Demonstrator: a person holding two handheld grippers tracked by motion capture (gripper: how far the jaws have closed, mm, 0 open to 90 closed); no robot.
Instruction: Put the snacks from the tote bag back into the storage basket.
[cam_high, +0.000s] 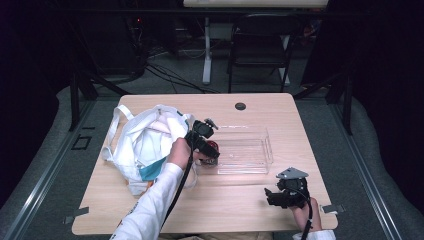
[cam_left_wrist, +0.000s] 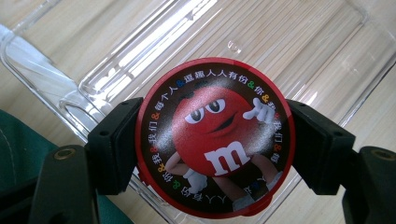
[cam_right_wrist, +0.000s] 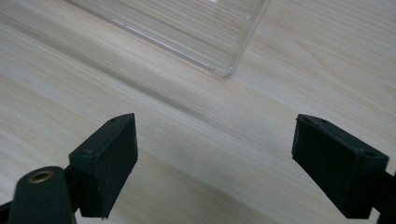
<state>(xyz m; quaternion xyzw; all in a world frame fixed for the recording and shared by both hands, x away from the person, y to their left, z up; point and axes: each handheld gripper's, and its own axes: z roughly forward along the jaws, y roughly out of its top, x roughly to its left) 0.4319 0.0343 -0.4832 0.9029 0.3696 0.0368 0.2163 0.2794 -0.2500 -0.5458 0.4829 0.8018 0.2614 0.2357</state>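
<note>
A round red candy tin (cam_left_wrist: 215, 136) with a red cartoon character on its lid is clamped between both pads of my left gripper (cam_left_wrist: 212, 144). It hangs over the left end of a clear plastic tray (cam_left_wrist: 299, 56). In the high view that left gripper (cam_high: 210, 148) sits at the tray's (cam_high: 247, 165) left edge, with the red tin (cam_high: 214, 147) at its tip. My right gripper (cam_right_wrist: 215, 158) is open with bare wood between its jaws. It rests near the table's front right corner (cam_high: 272, 195), below the tray.
A white tote bag (cam_high: 145, 142) with teal contents lies on the table's left half, just behind my left hand. A corner of the clear tray (cam_right_wrist: 224, 51) shows ahead of the right gripper. A dark chair (cam_high: 260, 42) stands beyond the table's far edge.
</note>
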